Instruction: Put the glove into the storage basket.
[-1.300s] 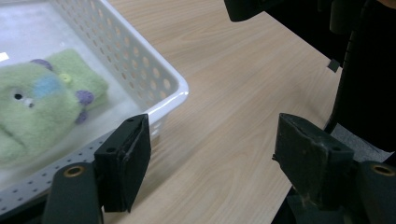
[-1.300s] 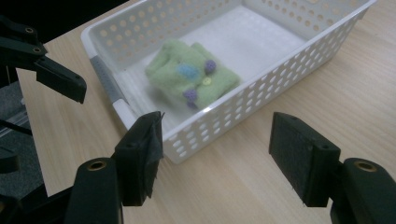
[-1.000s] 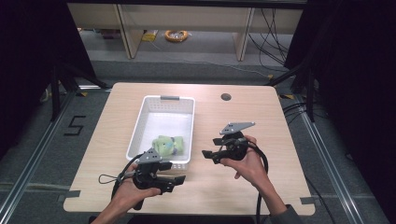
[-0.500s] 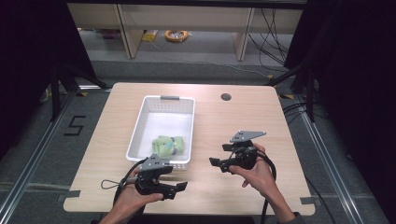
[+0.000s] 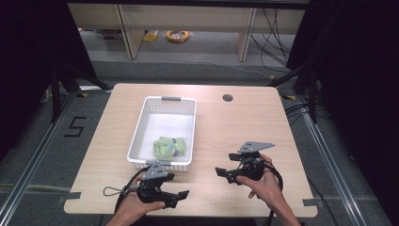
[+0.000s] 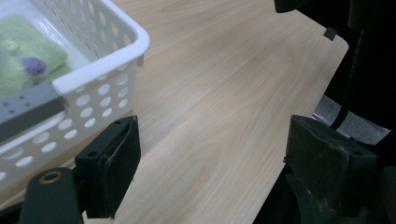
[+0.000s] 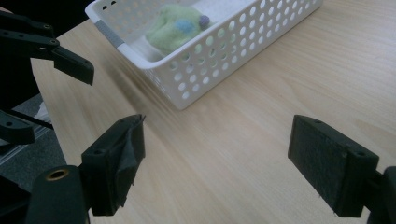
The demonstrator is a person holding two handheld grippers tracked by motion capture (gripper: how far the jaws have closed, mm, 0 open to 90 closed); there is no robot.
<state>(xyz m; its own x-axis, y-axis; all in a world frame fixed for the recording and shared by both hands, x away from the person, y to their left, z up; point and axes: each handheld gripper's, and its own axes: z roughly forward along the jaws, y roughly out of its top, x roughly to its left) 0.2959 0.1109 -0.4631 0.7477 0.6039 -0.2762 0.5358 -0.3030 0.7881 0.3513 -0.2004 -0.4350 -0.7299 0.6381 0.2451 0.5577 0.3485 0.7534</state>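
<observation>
1. Right now the green soft toy (image 5: 168,147) lies inside the white basket (image 5: 139,129), at the end of the basket nearest the person.
2. It rests flat on the basket floor. Blue and purple bits show on top of the toy in the right gripper view.
3. The left gripper (image 5: 181,195) is just in front of the basket, low over the wooden surface (image 5: 235,127). Its jaws are wide apart and hold nothing.
4. The right gripper (image 5: 222,173) is off to the right of the basket, near its front corner. Its jaws are wide apart too, and they hold nothing.
5. I think the step now is to reach for the toy, since it is the one thing near both grippers.
6. To do it well, one gripper should lift up first, higher than the basket wall, so it does not bump the rim.
7. Then it should come down from above, right over the middle of the toy, with the jaws kept wide.
8. The toy looks soft and squashy, so a deep pinch on its fat middle should hold better than a pinch on an edge.
9. The basket looks light, so a bump could make it slide. The other gripper could steady the basket wall.
</observation>
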